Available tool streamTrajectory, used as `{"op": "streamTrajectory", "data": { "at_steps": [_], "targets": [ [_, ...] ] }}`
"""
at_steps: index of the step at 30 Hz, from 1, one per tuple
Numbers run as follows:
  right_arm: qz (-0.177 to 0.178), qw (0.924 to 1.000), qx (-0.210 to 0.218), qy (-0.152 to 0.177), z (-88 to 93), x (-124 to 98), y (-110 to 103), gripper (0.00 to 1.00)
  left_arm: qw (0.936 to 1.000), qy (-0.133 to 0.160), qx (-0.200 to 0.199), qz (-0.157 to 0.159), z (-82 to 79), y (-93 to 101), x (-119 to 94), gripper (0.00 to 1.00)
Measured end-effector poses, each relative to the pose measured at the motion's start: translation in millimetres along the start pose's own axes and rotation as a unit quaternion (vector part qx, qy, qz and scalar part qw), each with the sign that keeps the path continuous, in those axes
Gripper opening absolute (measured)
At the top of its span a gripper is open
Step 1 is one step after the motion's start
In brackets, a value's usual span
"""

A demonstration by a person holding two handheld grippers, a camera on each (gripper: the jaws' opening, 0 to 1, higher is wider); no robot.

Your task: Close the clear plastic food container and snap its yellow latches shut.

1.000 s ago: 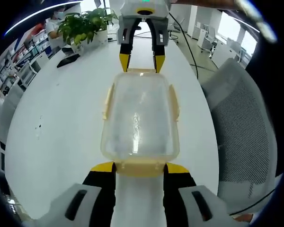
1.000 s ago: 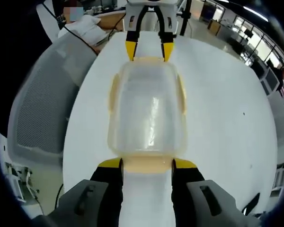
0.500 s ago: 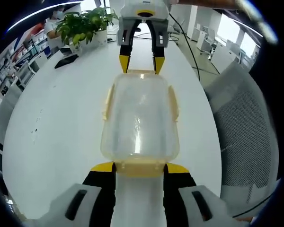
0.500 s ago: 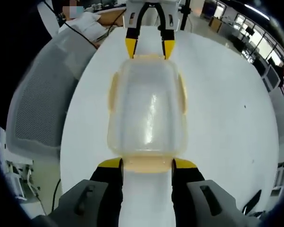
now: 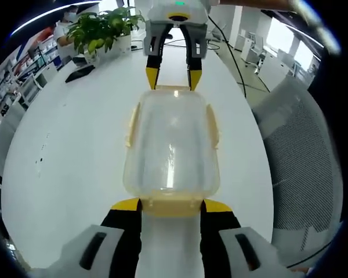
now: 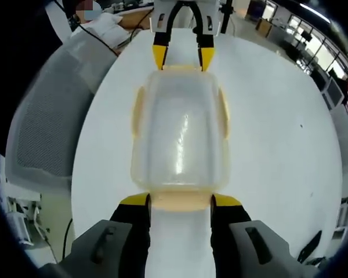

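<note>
Container [image 5: 171, 147] position is fixed between the two grippers, which face each other across the white tabletop [image 5: 75, 133]: the left gripper [image 5: 171, 205] is set at one short end and the right gripper [image 6: 180, 201] at the opposite end. In each view, that gripper's fingers are spread wide, one to either side of the near yellow end latch [image 5: 171, 204], with the tips at the container's corners; whether the tips actually touch the plastic cannot be told. This bracketing is judged to steady the box endwise so that it cannot slide while the end latches are pressed. The clear lid [image 6: 180, 136] is seated on the base, so closing is judged done and latching remains. Side latches [image 6: 138, 112] are seen along both long edges, ahead of the fingers; whether they are snapped down cannot be told. Nothing is visible through the clear walls, so the container is judged empty. A potted plant [image 5: 101, 29] stands well beyond the far gripper, and a mesh chair [image 6: 43, 133] stands beside the tabletop.
</note>
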State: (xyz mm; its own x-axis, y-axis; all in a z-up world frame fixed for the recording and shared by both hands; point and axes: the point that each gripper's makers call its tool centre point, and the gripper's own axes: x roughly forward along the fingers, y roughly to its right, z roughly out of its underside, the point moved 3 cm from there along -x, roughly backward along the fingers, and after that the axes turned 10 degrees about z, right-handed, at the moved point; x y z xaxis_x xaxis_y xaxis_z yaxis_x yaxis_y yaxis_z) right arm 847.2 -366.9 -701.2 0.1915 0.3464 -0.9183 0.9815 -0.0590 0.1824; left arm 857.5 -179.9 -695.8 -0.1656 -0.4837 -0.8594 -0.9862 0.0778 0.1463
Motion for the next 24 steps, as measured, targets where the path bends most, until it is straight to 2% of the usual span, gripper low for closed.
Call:
{"op": "streamTrajectory", "data": {
  "at_steps": [14, 24],
  "targets": [
    [0.001, 0.9998, -0.013, -0.013, 4.7, 2.4, -5.1, 0.38, 1.0000, 0.000, 0.005, -0.001, -0.9, 5.0, 4.1, 0.34],
    [0.008, 0.9998, -0.004, -0.015, 9.4, 0.4, -7.6, 0.39, 0.9999, 0.007, 0.004, -0.011, -1.4, 8.2, 2.6, 0.37]
  ]
}}
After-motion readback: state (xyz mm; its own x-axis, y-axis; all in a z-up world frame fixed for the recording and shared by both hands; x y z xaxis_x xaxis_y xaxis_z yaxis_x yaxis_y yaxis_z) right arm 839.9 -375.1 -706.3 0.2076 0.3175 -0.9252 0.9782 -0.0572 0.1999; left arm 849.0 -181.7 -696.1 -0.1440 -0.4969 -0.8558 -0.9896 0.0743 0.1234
